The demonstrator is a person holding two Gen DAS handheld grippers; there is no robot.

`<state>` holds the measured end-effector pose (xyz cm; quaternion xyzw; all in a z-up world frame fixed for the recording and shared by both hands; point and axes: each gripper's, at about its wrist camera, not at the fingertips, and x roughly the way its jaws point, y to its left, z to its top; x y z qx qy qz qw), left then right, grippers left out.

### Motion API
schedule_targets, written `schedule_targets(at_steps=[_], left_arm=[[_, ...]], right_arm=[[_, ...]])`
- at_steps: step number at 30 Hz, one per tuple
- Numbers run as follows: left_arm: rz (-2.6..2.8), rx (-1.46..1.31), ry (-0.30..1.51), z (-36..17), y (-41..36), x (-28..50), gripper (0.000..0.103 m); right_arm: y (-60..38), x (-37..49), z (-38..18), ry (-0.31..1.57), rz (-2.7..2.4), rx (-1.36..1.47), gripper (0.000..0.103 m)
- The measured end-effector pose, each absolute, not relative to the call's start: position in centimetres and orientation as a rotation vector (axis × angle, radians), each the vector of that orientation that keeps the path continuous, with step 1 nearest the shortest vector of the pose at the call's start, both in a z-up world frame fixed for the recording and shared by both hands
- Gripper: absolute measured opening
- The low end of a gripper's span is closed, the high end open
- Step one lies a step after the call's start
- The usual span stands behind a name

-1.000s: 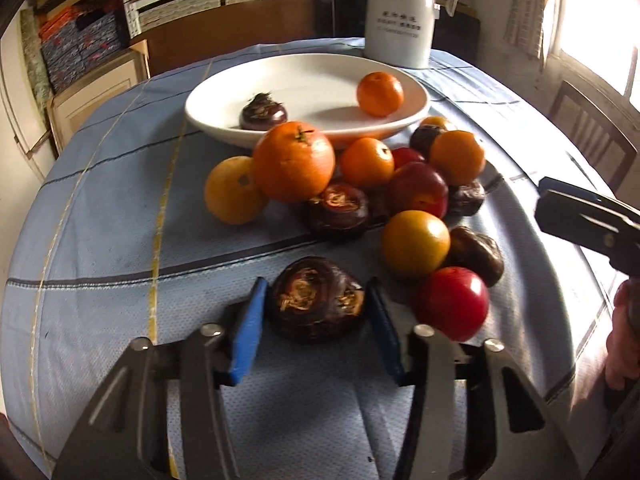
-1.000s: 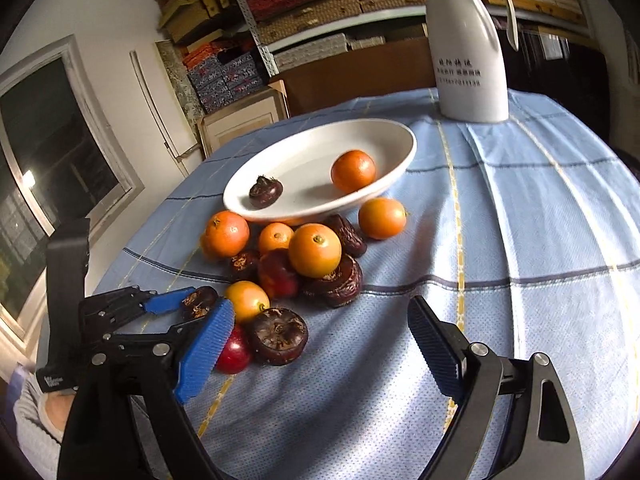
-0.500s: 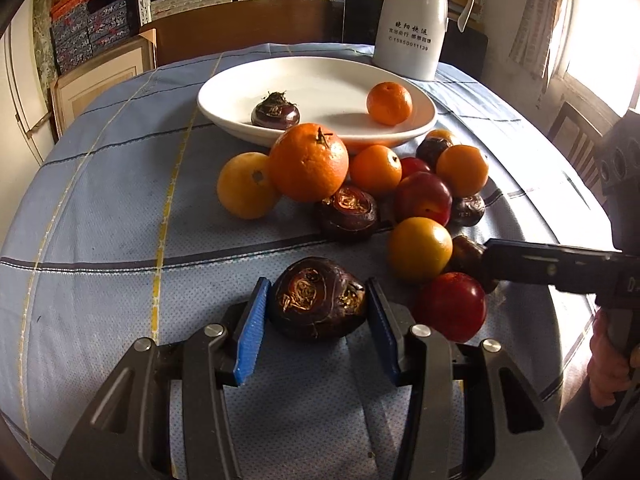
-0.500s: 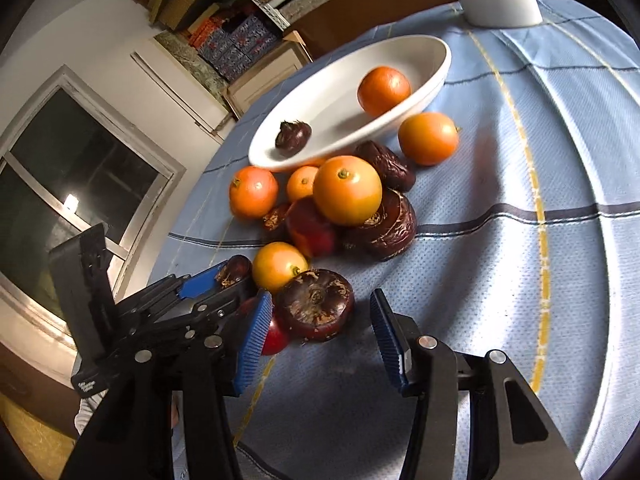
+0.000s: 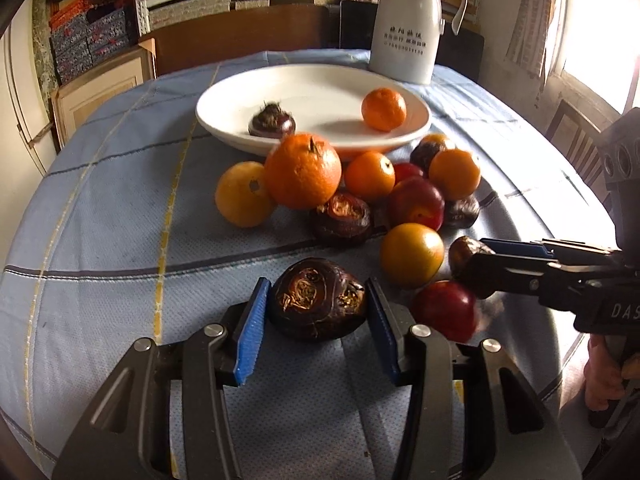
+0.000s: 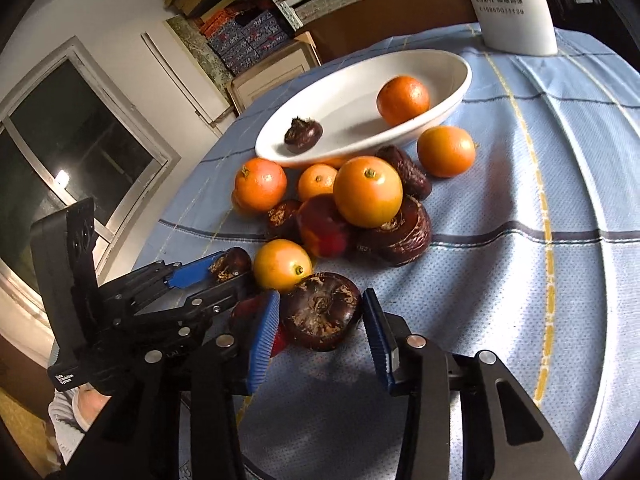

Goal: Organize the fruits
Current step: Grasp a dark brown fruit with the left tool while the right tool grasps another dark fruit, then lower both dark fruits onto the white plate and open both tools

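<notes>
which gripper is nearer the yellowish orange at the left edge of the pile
left. left gripper grips a chestnut just in front of that orange; right gripper, jaws closing on another chestnut, is across the pile.

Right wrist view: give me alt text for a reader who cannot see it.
The right hand-held gripper is closing its jaws on a dark water chestnut on a blue tablecloth. Behind it, oranges lie piled before a white plate.
</notes>
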<state>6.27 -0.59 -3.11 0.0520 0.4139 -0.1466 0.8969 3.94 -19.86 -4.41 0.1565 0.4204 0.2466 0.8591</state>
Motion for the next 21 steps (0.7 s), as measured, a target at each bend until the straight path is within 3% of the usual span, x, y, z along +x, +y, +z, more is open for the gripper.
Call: schedule_targets(at_steps=[6,12,21], left_arm=[[-0.276,0.102,0.78,0.0,0.3,7.0,0.047],[-0.234,0.078,0.725,4.1,0.9,13.1,0.047],[-0.192,0.053,0.781,2.7,0.8,23.4,0.047]], right_arm=[[-21.7,4.0,-1.1,0.75,0.459,0.312,0.043],[-22.6,9.8,3.5,0.7,0.393,0.317,0.043],[-22.1,20.7,2.5,0.759,0.279,0.269,0.043]])
